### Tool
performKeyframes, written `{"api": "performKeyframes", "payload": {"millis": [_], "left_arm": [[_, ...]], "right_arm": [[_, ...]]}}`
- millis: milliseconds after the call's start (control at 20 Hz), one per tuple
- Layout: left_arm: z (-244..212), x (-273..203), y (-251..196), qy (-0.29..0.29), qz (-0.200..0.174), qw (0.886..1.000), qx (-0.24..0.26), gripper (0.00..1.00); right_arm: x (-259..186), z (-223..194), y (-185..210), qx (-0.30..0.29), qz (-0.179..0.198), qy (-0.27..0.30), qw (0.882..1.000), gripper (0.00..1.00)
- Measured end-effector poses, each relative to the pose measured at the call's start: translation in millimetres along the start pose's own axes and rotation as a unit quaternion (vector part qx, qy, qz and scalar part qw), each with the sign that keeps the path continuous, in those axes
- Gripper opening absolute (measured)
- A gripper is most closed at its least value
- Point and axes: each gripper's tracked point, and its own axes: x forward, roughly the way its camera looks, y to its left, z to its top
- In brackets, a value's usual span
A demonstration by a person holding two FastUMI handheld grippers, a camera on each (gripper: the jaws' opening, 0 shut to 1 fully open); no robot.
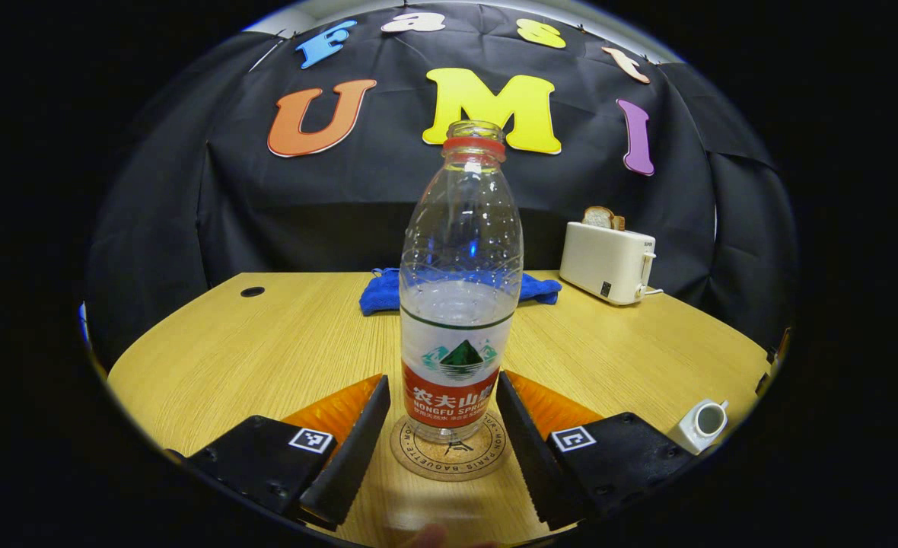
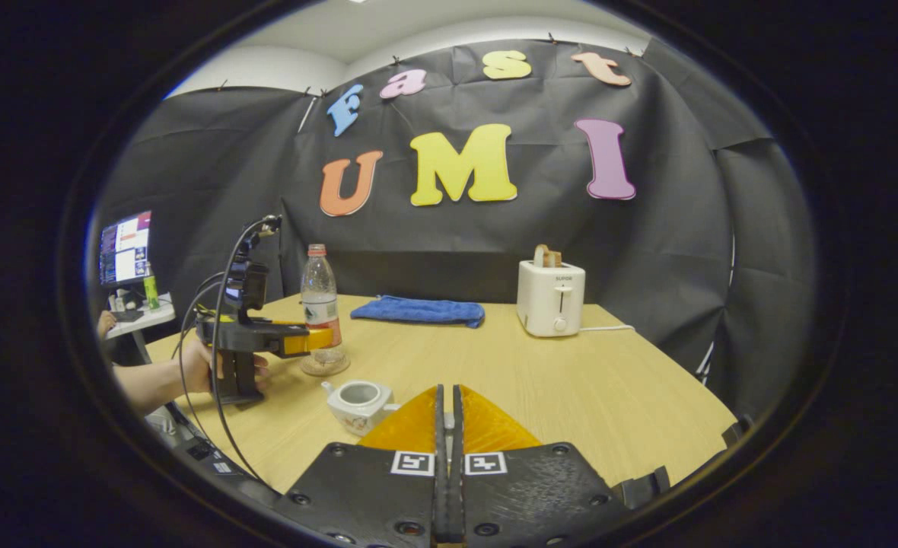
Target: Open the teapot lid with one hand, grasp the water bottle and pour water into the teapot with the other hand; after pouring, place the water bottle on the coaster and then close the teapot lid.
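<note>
A clear water bottle [image 1: 458, 304] with no cap stands upright on a round coaster [image 1: 449, 459], about half full. My left gripper [image 1: 441, 379] is open, one finger on each side of the bottle's label with a small gap to each. In the right gripper view the same bottle [image 2: 320, 293] rests on the coaster [image 2: 326, 367], with the hand-held left gripper [image 2: 316, 339] around its lower part. The white teapot [image 2: 358, 402] sits just ahead of my right gripper [image 2: 447, 392] with its top open and no lid on it. The right gripper's fingers are pressed together. The teapot [image 1: 702, 425] is also at the lower right in the left gripper view.
A blue cloth [image 2: 418, 310] lies at the back of the wooden table [image 2: 571, 396]. A white toaster [image 2: 550, 297] with bread in it stands at the back right, its cord trailing right. A monitor [image 2: 125, 245] is off the table to the left.
</note>
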Motion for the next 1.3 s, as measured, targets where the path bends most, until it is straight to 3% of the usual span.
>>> {"api": "performKeyframes", "payload": {"millis": [50, 100, 350, 500, 950, 1100, 1300], "left_arm": [[-1.8, -0.4, -1.1, 0.001, -0.001, 1.0, -0.002, 0.89], [-1.7, -1.6, -0.6, -0.001, -0.003, 1.0, -0.003, 0.99], [-5.5, -7.1, 3.2, 0.005, 0.003, 1.0, -0.003, 0.99], [-19.6, -38.9, 10.7, 0.02, 0.013, 0.999, -0.032, 0.99], [13.9, -164.6, 43.5, -0.098, 0.104, 0.989, -0.037, 0.99], [17.8, -184.5, 53.9, -0.117, 0.13, 0.984, -0.014, 0.99], [29.6, -196.7, 52.1, -0.135, 0.137, 0.981, -0.017, 0.99]], "right_arm": [[0.5, -0.5, -0.6, 0.001, 0.0, 0.0, 1.0, 0.0], [0.7, -0.7, -0.1, 0.002, 0.001, 0.0, 1.0, 0.0], [2.0, -1.4, 6.8, 0.0, 0.008, 0.002, 1.0, 0.0], [5.2, 3.4, 16.4, -0.002, 0.019, -0.005, 1.0, 0.0], [49.9, 34.0, 72.9, -0.016, 0.091, -0.038, 0.995, 0.0], [66.8, 28.7, 87.2, -0.027, 0.107, -0.036, 0.993, 0.0], [82.7, 14.4, 102.9, -0.032, 0.122, -0.024, 0.992, 0.0]]}}
